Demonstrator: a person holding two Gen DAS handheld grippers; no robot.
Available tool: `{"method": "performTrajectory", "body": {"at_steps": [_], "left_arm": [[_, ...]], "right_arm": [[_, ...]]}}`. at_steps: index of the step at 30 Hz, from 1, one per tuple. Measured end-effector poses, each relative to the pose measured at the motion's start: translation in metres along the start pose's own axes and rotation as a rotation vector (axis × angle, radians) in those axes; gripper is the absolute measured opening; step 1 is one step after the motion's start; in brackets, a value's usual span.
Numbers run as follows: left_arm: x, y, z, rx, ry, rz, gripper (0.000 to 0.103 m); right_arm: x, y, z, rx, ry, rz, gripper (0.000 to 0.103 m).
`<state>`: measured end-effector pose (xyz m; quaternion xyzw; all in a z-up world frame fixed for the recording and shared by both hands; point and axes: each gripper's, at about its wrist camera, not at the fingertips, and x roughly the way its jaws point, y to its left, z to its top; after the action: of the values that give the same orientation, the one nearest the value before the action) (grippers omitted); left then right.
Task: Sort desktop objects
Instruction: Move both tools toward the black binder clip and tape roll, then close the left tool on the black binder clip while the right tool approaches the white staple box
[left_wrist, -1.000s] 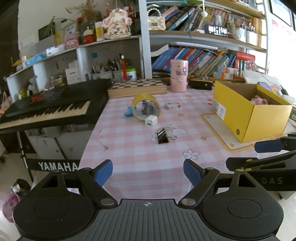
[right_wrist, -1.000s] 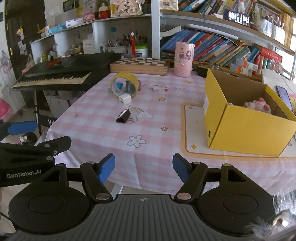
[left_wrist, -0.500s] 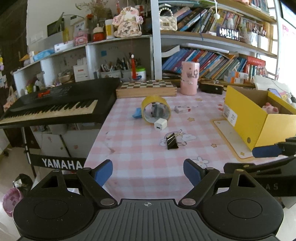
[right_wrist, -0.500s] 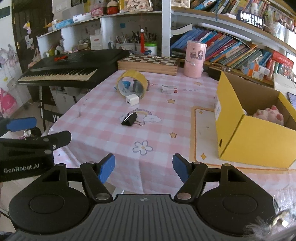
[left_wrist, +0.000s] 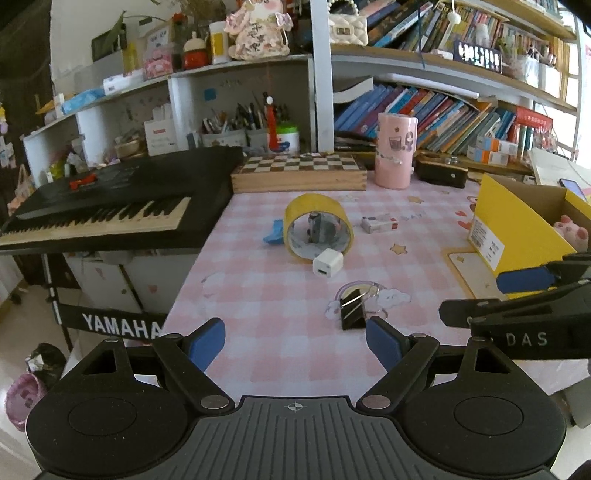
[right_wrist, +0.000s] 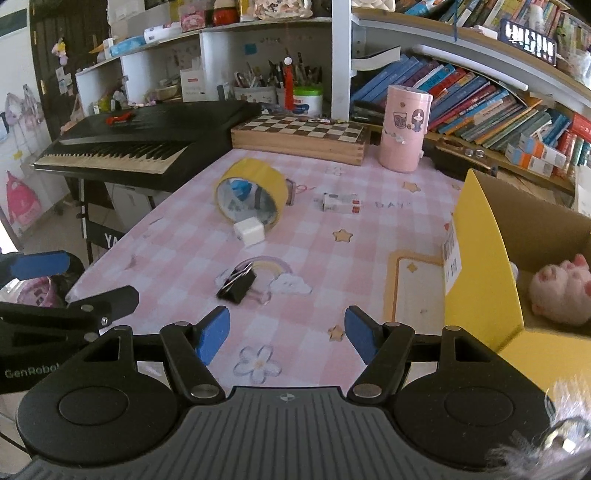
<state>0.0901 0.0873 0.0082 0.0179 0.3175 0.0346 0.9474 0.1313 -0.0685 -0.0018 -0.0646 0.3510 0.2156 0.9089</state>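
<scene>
On the pink checked tablecloth (left_wrist: 258, 295), black binder clip (left_wrist: 353, 314) with wire handles toward the shelves, yellow tape roll (left_wrist: 317, 225) on edge, hollow facing the cameras, left gripper (left_wrist: 295, 341) and right gripper (right_wrist: 287, 332) both spread, empty

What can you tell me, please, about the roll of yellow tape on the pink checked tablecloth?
The roll of yellow tape is a wide ring, glossy yellow outside with a pale inner core. It stands tilted on its edge on the tablecloth, its opening facing the cameras. A white charger cube sits against its near rim, a small blue item lies just beside it, and a dark object shows through the hole. Nothing grips it.
</scene>
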Motion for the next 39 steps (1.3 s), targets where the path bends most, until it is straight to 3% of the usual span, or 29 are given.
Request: {"method": "performTrajectory", "body": {"at_steps": [13,19,27,33,39], "left_arm": [[0.043,-0.021,0.020,0.035,0.065,-0.033,0.085],[0.060,-0.036,0.025,0.098,0.077,-0.034,0.082],[0.082,-0.048,0.030,0.135,0.087,-0.027,0.057],[0.093,-0.058,0.032,0.176,0.091,-0.040,0.047],[0.100,-0.069,0.033,0.236,0.078,-0.042,0.046]], "right_arm": [[0.038,-0.033,0.034,0.029,-0.002,-0.006,0.068],[0.050,-0.043,0.047,0.046,-0.011,-0.011,0.068],[0.064,-0.051,0.063,0.056,-0.015,-0.013,0.068],[0.074,-0.058,0.070,0.065,-0.011,-0.018,0.072],[0.082,-0.063,0.076,0.052,-0.010,-0.016,0.075]]}}
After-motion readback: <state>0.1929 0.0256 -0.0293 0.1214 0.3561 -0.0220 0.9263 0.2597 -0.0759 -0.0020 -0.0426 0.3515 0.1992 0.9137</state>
